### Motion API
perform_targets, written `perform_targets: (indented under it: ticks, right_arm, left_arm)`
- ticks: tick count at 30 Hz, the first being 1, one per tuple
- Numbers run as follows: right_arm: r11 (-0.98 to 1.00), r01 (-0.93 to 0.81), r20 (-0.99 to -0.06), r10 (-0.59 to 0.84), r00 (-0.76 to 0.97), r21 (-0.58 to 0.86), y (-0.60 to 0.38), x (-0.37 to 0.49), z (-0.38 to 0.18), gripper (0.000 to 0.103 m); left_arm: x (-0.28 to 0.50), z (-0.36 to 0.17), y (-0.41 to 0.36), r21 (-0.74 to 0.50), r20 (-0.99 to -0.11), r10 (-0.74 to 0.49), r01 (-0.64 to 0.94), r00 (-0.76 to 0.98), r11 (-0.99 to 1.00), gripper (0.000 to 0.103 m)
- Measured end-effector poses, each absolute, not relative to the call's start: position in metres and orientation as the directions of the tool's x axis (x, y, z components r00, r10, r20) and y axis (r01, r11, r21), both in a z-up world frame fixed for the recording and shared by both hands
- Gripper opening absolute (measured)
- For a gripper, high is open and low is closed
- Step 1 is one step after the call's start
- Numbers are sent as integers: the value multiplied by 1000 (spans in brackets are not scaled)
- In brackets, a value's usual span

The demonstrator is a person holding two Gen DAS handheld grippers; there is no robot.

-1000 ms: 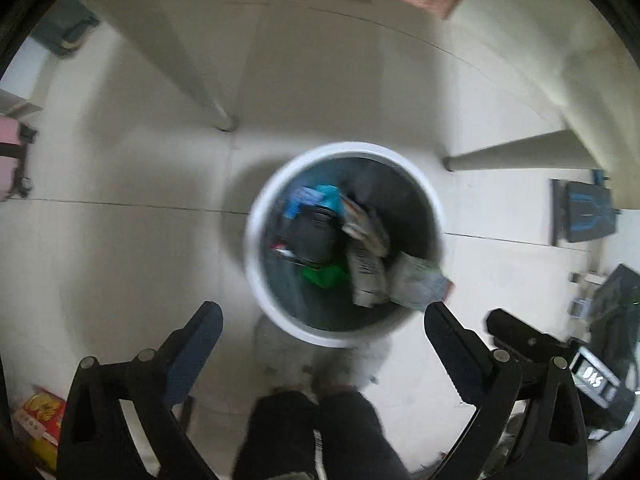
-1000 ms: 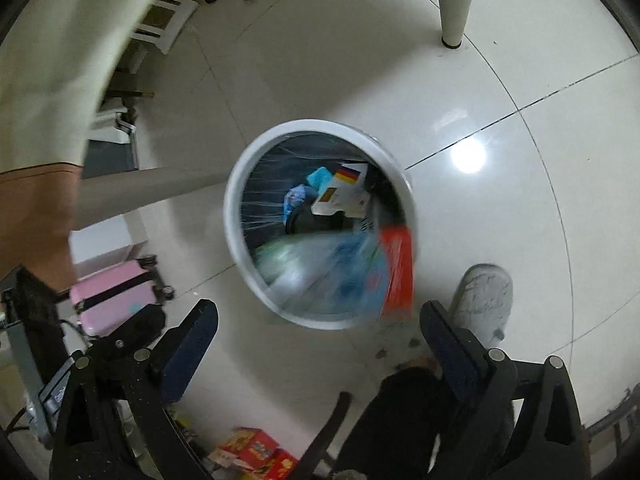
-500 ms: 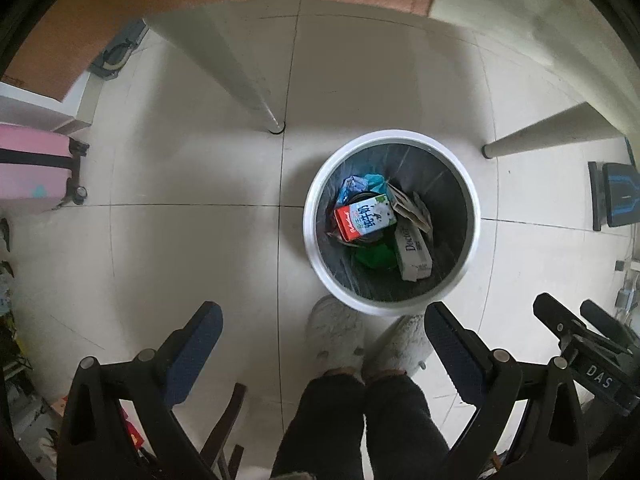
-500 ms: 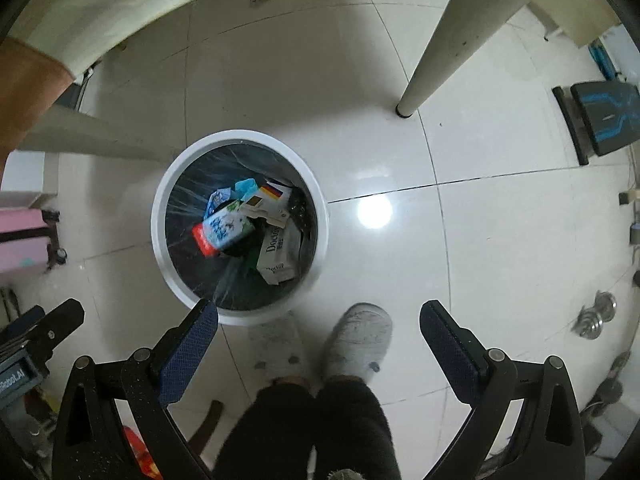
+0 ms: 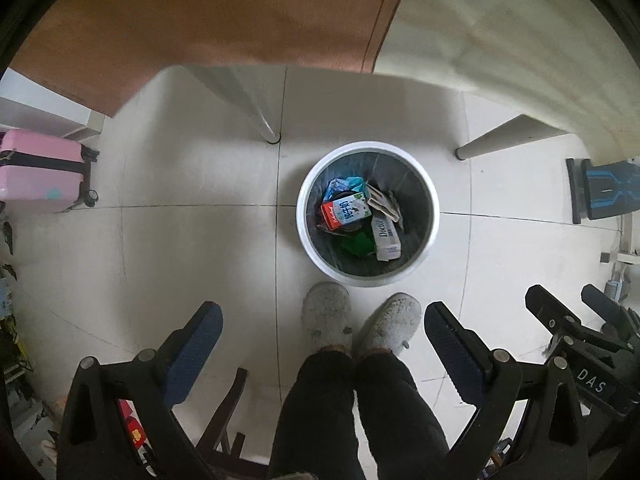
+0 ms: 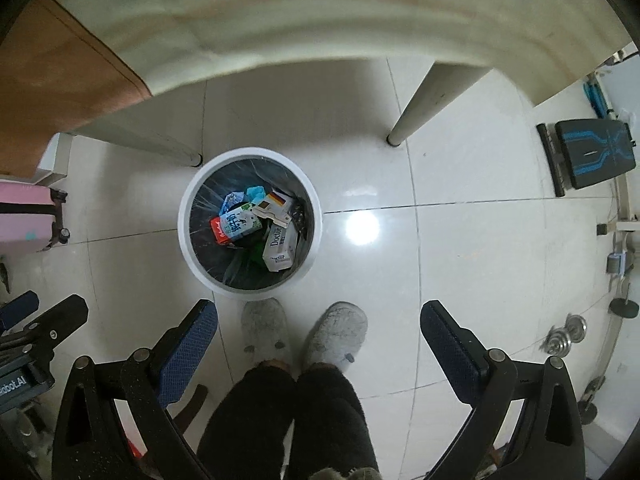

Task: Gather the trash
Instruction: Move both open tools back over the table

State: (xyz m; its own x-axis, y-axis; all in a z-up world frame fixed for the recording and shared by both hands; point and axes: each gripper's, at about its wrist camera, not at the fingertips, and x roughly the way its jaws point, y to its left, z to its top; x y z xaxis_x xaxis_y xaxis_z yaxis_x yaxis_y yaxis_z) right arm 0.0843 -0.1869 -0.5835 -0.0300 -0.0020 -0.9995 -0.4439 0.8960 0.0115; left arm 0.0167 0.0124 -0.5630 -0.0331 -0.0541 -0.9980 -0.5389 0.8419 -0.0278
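Note:
A white round trash bin (image 5: pixel 310 240) with a dark liner stands on the floor below me; it also shows in the right wrist view (image 6: pixel 184 236). Inside lie a red and white milk carton (image 5: pixel 346 211), a white "Doctor" box (image 5: pixel 386 238), a green item (image 5: pixel 357 245) and blue wrappers (image 5: pixel 340 185). The right wrist view shows the carton (image 6: pixel 236 224), the box (image 6: pixel 279 249) and a white box with a flag mark (image 6: pixel 273 207). My left gripper (image 5: pixel 323 334) is open and empty, high above the floor. My right gripper (image 6: pixel 319 330) is open and empty too.
The person's grey slippers (image 5: pixel 326 318) and dark trousers stand just before the bin. Table legs (image 5: pixel 256 116) (image 6: pixel 416 116) and the tabletop edge lie beyond it. A pink suitcase (image 5: pixel 38 170) is at the left, a blue and black device (image 6: pixel 592 152) and weights (image 6: pixel 568 332) at the right.
Both grippers have risen away from the bin, which looks smaller now. The milk carton that was falling a second ago lies in the bin. The tabletop has come into view.

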Motion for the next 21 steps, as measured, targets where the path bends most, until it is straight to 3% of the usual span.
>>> perform_targets:
  ticks: [21]
  right_arm:
    - [901,-428,-992,107,70,67,-204,48,-302,103]
  left_arm:
    - [-19,-327,3,-98,-988,-27,-483,153,870,103]
